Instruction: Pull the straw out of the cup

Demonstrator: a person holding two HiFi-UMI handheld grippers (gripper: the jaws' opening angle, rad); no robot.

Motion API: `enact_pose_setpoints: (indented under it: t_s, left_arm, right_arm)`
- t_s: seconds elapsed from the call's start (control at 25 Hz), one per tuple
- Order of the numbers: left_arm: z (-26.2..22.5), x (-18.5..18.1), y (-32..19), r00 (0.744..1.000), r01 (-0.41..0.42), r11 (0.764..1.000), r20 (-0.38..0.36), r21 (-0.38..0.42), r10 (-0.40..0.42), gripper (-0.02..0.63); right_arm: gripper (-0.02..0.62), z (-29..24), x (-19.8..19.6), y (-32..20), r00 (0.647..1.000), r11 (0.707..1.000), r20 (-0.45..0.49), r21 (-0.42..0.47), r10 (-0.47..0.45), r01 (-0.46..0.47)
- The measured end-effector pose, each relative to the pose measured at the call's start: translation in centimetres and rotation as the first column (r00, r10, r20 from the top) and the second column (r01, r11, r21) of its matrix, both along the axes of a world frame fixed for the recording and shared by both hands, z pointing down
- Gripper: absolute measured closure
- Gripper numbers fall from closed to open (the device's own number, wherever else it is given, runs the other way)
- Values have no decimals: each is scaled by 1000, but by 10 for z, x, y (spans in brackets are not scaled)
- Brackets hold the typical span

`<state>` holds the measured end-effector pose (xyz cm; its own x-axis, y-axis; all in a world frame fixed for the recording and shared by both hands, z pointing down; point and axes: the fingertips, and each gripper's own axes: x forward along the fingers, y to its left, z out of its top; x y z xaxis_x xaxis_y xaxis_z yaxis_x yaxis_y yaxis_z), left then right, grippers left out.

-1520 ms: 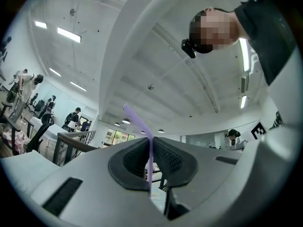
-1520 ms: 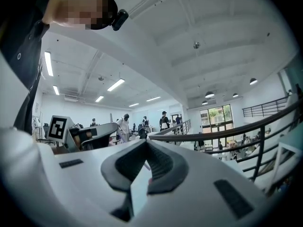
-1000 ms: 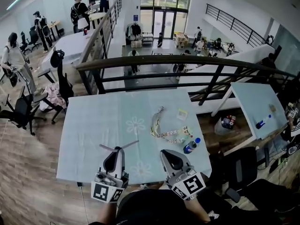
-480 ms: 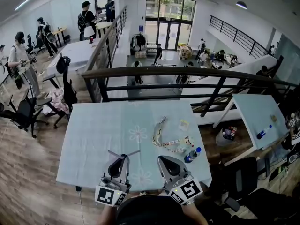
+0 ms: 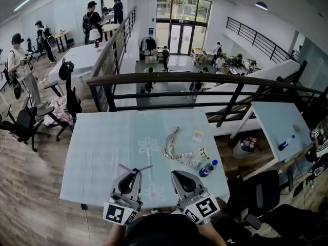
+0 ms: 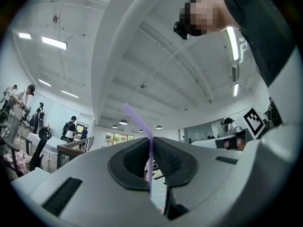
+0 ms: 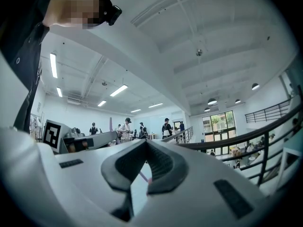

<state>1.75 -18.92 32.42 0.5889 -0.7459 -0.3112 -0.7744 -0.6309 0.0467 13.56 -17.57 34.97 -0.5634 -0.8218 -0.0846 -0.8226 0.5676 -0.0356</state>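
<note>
A thin purple straw (image 6: 149, 161) with a bent top is pinched upright between the dark pads of my left gripper (image 6: 150, 143). In the head view the straw (image 5: 137, 168) sticks out sideways from the left gripper (image 5: 133, 173), low over the near edge of the table. My right gripper (image 5: 178, 176) hovers beside it on the right, with its jaws together and nothing held. In its own view the right gripper (image 7: 147, 145) points up at the ceiling. No cup shows in any view.
The table (image 5: 102, 147) has a pale blue flowered cloth. On its right half lie a lanyard (image 5: 174, 150), a small card (image 5: 198, 135) and a blue-capped bottle (image 5: 206, 169). A dark railing (image 5: 205, 83) runs behind the table's far edge. Office chairs stand at the left.
Both grippers have stayed near the table's front edge, the left still shut on the straw. The head camera has shifted a little, so the table sits slightly differently in the frame.
</note>
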Motion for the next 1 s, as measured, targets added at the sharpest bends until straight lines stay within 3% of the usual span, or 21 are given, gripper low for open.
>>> enact_pose_setpoints:
  t_s: [1.0]
  left_arm:
    - [14,6,2,1000,-28,999,-2,-28,28,574]
  right_arm:
    - [588,2,-3,3,999,1000,-37,-11,4,-5]
